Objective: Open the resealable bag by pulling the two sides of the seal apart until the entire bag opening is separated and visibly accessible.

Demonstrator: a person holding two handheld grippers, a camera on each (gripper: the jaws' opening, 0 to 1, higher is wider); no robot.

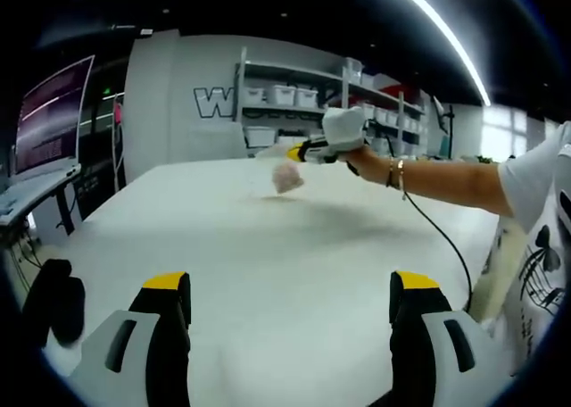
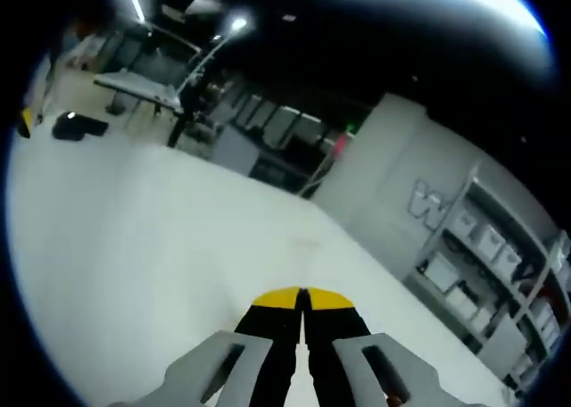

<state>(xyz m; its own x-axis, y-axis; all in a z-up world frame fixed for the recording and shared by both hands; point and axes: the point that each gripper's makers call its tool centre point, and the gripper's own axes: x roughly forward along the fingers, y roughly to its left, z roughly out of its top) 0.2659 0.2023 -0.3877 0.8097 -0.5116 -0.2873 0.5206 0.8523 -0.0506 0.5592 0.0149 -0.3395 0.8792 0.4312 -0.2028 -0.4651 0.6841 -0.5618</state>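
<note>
Left gripper view shows your left gripper (image 1: 290, 313) low over the white table (image 1: 268, 255) with its jaws spread wide and nothing between them, while your right gripper (image 1: 308, 151), reaching in from the right, holds the clear bag (image 1: 284, 173) up above the far part of the table, well away from the left one. Right gripper view has that gripper's yellow tips pressed together, though what they pinch is hidden there. You seem to be at the start, seal not yet parted: next bring the left gripper across to grip the opposite lip.
</note>
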